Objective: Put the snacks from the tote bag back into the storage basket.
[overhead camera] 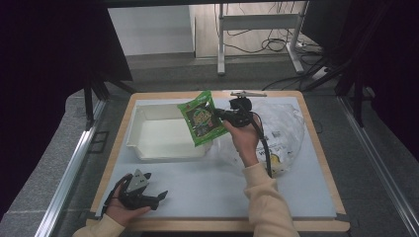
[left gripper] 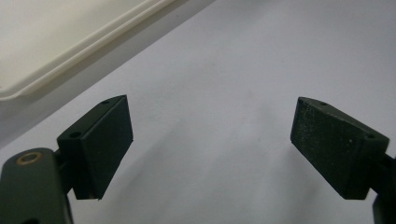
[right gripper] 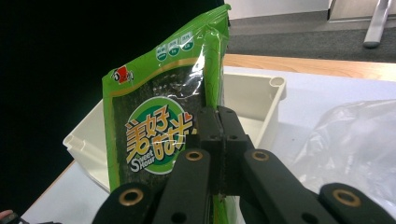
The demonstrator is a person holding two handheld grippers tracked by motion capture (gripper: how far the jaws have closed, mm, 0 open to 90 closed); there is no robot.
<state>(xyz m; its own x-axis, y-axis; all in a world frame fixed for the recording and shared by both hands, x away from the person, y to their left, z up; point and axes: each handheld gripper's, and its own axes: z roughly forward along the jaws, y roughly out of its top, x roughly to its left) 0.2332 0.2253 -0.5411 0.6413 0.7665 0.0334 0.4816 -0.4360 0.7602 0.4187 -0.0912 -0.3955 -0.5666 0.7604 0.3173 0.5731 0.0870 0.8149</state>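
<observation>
- The right hand-held gripper (overhead camera: 223,116) has its jaws pinched tight on the edge of a green seaweed snack packet (overhead camera: 201,118), holding it upright.
- Below the packet sits a white tray (overhead camera: 148,148); behind the right hand-held gripper lies a clear plastic bag (overhead camera: 281,123).
- The left hand-held gripper (left gripper: 210,144) gapes wide, holding nothing, low over the surface (overhead camera: 207,192).

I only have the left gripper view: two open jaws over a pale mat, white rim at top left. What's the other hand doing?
Observer: The right gripper is shut on a green snack packet, held up over the right end of the white tray.
Operator: Which part of the packet is pinched?
Observer: In the right gripper view the jaws clamp the packet's right edge, and it hangs upright, label facing the camera.
Operator: Anything in the tray?
Observer: The part of it that the high view shows looks bare.
Operator: What else is on the table?
Observer: A crumpled clear plastic bag lies right of the tray, under the right forearm.
</observation>
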